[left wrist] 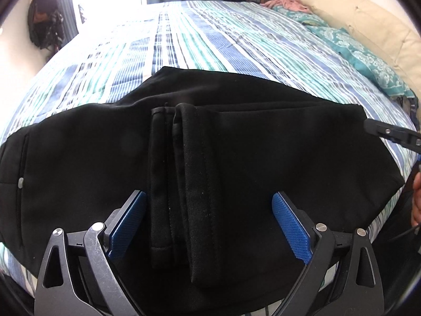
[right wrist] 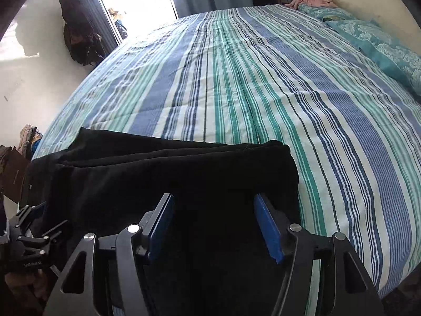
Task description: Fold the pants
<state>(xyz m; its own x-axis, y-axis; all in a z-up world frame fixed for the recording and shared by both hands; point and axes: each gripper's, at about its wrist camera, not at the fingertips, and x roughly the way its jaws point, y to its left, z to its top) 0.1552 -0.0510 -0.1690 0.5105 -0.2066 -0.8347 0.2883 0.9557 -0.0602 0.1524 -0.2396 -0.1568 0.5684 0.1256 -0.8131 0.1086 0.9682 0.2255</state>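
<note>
I am standing at a wide bed (right wrist: 263, 79) covered in a blue, green and white striped spread, with teal pillows (right wrist: 389, 52) along its far right side. Black pants (left wrist: 236, 158) are lying flat on the near edge of the bed, already doubled over: the hem ends (left wrist: 168, 173) are resting on top of the lower layer near the middle of the bundle, and the folded edge (right wrist: 286, 163) is sitting at the right end.

I am holding my left gripper (left wrist: 208, 226) over the hem ends with its blue pads spread wide apart, touching nothing and holding nothing. My right gripper (right wrist: 214, 226) is hovering above the folded end, its pads parted with only flat black cloth beneath them, not pinched.

The last fold seems to be laid down and released. To do the next one well, I am judging that each gripper should bite through every layer at its own end, near the edge, and that both should lift and carry together so the hems do not slide askew or leave a ridge.
</note>
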